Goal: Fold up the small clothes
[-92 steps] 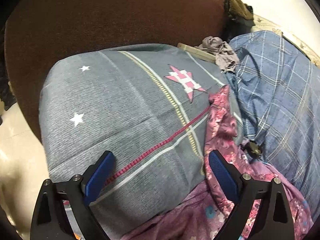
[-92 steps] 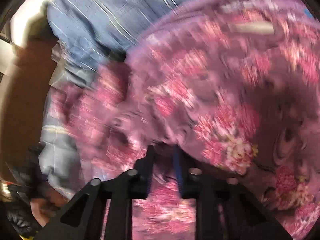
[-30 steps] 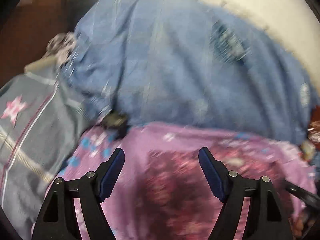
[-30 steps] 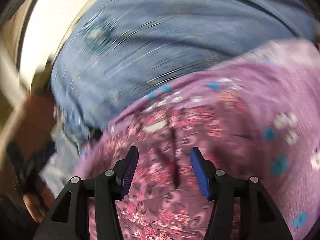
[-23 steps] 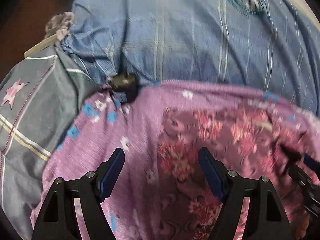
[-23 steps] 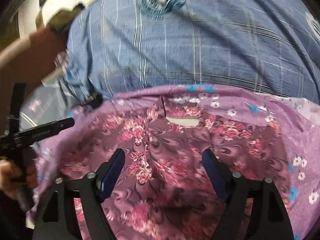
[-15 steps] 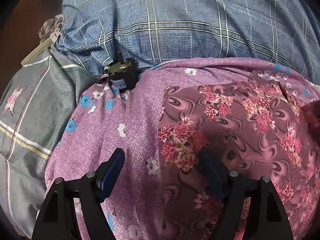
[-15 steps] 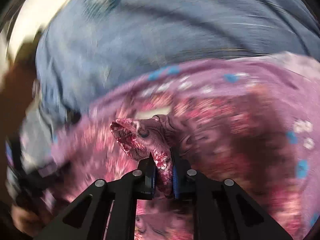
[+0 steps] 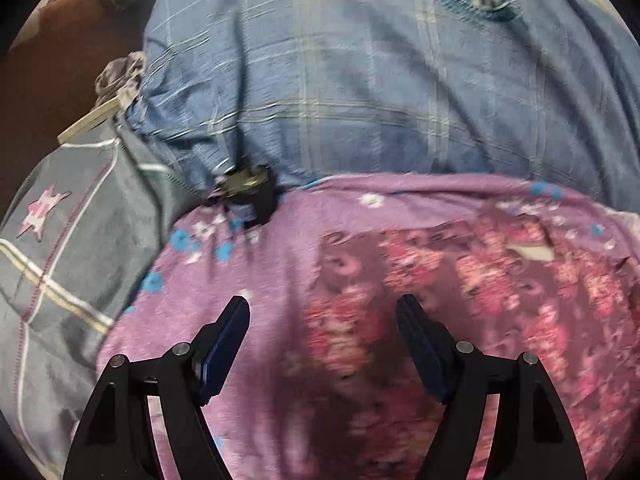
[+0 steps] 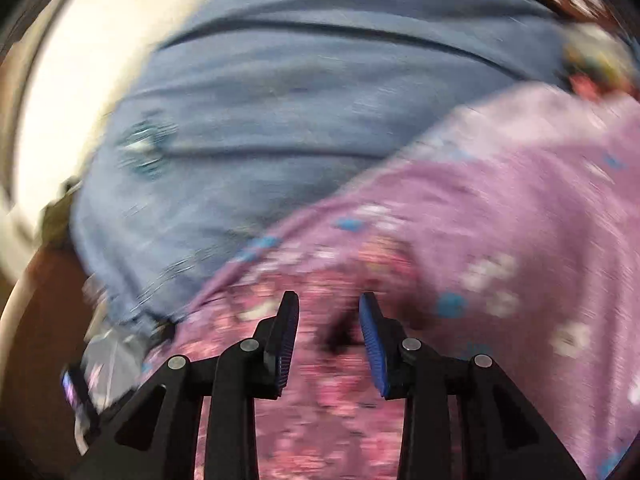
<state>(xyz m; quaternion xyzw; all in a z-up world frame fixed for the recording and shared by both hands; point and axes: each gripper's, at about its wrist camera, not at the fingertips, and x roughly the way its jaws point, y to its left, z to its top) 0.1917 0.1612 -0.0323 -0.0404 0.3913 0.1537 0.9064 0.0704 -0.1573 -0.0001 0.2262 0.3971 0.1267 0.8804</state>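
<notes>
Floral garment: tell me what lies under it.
The floral garment lies on a lilac flowered sheet, which shows along its left and far edges. Whatever is beneath the garment's middle is covered.

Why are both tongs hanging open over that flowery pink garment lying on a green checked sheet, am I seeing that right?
Nearly. The left tongs and right tongs are open over the flowery pink garment, but it lies on lilac cloth; the checked sheet behind is blue, as the left wrist view shows.
</notes>
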